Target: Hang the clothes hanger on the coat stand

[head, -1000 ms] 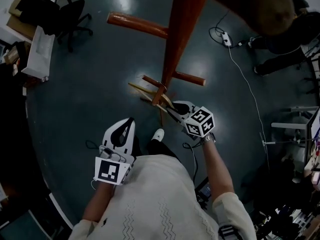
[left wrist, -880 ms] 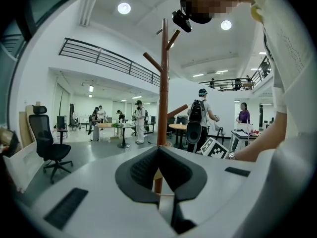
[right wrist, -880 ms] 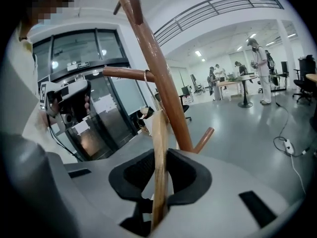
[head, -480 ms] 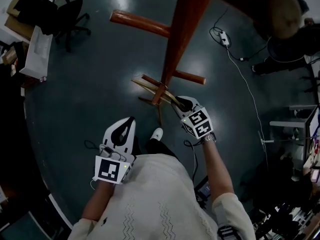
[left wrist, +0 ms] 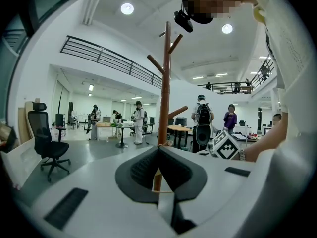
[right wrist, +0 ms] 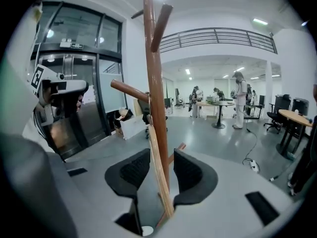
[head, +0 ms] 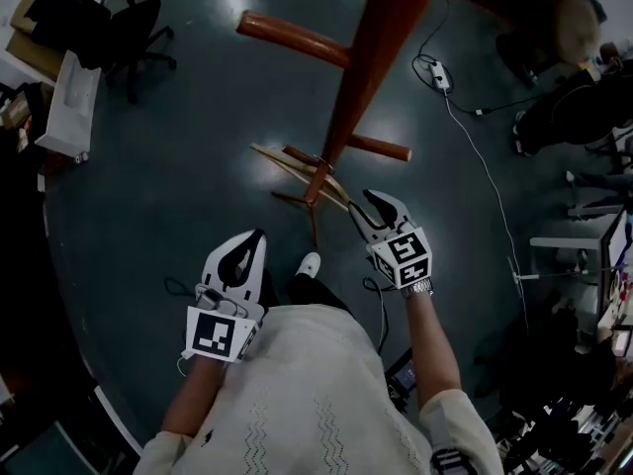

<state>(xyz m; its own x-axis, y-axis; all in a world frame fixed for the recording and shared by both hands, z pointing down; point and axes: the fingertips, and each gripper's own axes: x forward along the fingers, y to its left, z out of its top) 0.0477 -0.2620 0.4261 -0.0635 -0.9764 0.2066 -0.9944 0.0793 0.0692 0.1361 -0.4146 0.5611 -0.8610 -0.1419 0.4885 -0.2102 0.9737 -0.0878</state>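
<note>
- Your head view is dim and underexposed; its left edge and lower corners sink to near black.
- A pale sheen of glare lies on the floor toward the top centre of that view.
- The coat stand goes soft and blurred toward the upper right there.
- Both gripper views are bright, lit by round ceiling lights at the top.
- Their edges bend strongly, and their corners go black.
</note>
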